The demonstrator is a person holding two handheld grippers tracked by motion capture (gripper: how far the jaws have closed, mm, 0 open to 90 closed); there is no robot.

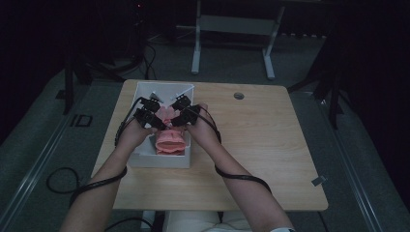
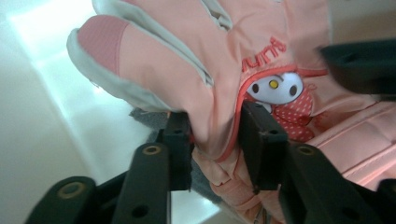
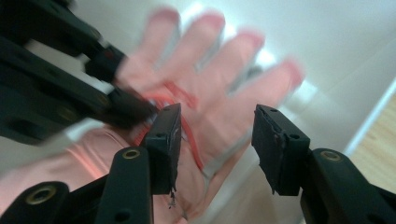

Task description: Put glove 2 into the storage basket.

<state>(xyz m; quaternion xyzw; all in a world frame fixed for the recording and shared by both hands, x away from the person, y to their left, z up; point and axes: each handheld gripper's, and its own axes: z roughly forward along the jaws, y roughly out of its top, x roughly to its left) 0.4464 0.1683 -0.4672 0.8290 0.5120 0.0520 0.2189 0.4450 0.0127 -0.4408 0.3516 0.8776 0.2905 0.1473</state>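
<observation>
A pink glove [image 1: 170, 140] with grey trim and a cartoon face lies in a white box [image 1: 159, 161] on the wooden table. In the left gripper view my left gripper [image 2: 215, 133] is shut on a fold of the glove [image 2: 177, 60] near its side seam, with the finger part standing up. My right gripper [image 3: 217, 135] hovers open just over the glove's palm [image 3: 219, 79], which is blurred. From above, the left gripper [image 1: 162, 125] and the right gripper [image 1: 173, 123] meet tip to tip over the box's middle.
The box's white floor [image 2: 46, 116] and wall [image 3: 336, 56] surround the glove closely. The wooden table [image 1: 251, 140] spreads wide to the right of the box. A small round grommet [image 1: 238, 95] sits near the table's far edge. Table legs stand behind.
</observation>
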